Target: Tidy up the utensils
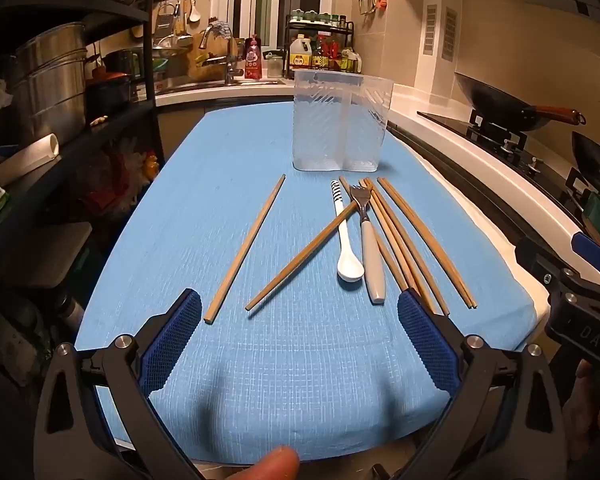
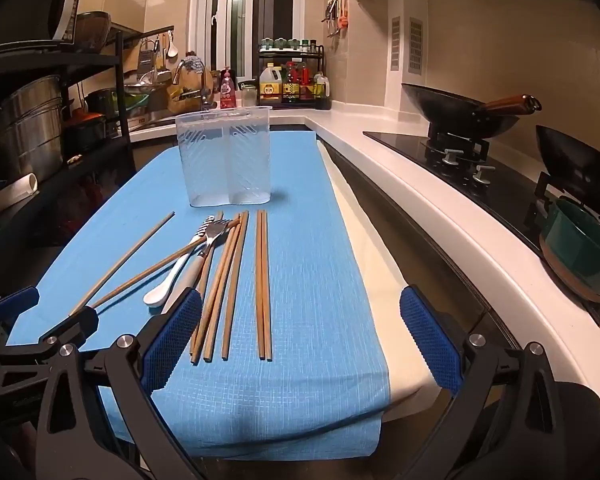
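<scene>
A clear two-compartment plastic holder (image 1: 342,122) (image 2: 228,156) stands empty at the far end of the blue cloth (image 1: 300,380) (image 2: 300,380). In front of it lie several wooden chopsticks (image 1: 424,240) (image 2: 264,280), a white spoon (image 1: 346,240) (image 2: 168,284) and a fork with a white handle (image 1: 370,248) (image 2: 198,264). One chopstick (image 1: 246,248) lies apart on the left; another (image 1: 300,258) crosses the spoon. My left gripper (image 1: 300,320) is open and empty above the near cloth. My right gripper (image 2: 300,320) is open and empty, near the chopsticks' close ends.
A black shelf rack with steel pots (image 1: 48,80) stands on the left. A white counter with a gas hob and woks (image 2: 472,116) runs along the right, with a green pot (image 2: 580,256) nearer. A sink and bottles (image 1: 320,56) are at the back.
</scene>
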The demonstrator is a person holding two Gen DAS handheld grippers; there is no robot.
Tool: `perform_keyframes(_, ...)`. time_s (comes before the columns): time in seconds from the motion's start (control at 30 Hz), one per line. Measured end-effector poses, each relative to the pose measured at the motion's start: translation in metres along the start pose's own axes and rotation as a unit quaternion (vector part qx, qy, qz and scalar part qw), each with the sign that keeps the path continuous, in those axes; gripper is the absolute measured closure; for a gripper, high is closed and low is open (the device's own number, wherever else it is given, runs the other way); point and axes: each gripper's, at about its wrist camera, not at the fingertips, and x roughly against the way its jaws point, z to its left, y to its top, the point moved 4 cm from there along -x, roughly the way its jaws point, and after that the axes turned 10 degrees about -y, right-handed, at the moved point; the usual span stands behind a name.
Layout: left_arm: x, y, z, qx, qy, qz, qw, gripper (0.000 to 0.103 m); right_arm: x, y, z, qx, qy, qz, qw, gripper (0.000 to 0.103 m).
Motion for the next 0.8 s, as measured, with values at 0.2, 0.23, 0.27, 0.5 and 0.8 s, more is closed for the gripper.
perform_keyframes(0.2, 0.004, -0.006, 0.009, -0.004, -0.001, -0.011, 0.9999, 0.008, 0.001, -0.002, 0.003, 0.003, 0.003, -0.001, 1.0, 0.005)
perform_keyframes(0.23, -0.001, -0.003, 0.004, -0.002, 0.002, -0.001, 1.0, 0.007, 0.001, -0.002, 0.003, 0.004, 0.003, 0.0, 1.0, 0.005)
perform_keyframes(0.27, -0.004, -0.004, 0.005, -0.001, 0.002, 0.004, 1.0, 0.007, 0.0, -0.002, 0.004, 0.004, 0.002, 0.0, 1.0, 0.006)
perform_keyframes(0.5, 0.002, 0.0, 0.005, 0.017, -0.014, 0.0, 0.9998, 0.008, 0.003, -0.002, 0.005, 0.004, 0.003, -0.005, 1.0, 0.005)
perform_keyframes(0.8, 0.006, 0.001, 0.006, 0.014, -0.018, -0.006, 0.9997, 0.008, 0.002, -0.004, 0.009, 0.006, 0.002, -0.004, 1.0, 0.005)
